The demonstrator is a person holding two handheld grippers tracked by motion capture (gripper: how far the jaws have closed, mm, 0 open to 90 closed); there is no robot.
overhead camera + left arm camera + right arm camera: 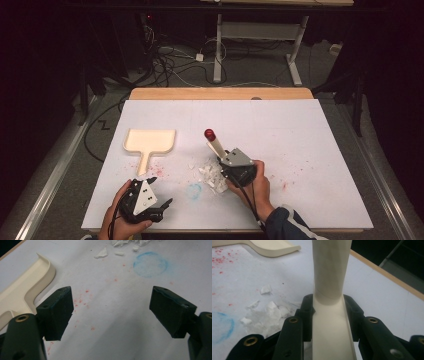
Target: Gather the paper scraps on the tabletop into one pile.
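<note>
I have the left claw (159, 192) at about 7 o'clock on the worktop (300, 130), near its front edge, released with its 2 jaws spread wide and nothing between them. Its own view looks down on bare white surface flecked with red specks (82, 300), a blue chalk ring (150, 264) ahead toward 1 o'clock, and the cream dustpan (22, 287) off at 10 o'clock.

The right claw (223, 161) sits a little farther in, near 5 o'clock from the worktop's centre, and is clenched on the cream handle of a brush-like tool (332, 277). In the high view that tool (214, 142) slants up toward 11 o'clock and ends in a dark red tip. Its far end is cut off in the right gripper view.

A heap of white scraps (211, 172) lies touching the left side of the right claw, with the blue ring (194, 190) just nearer me. The dustpan (149, 141) lies flat at 10 o'clock, handle pointing toward me, well apart from both claws.

Beyond the worktop's wooden far edge I see cables on the floor (175, 55) and a white table frame (260, 35).
</note>
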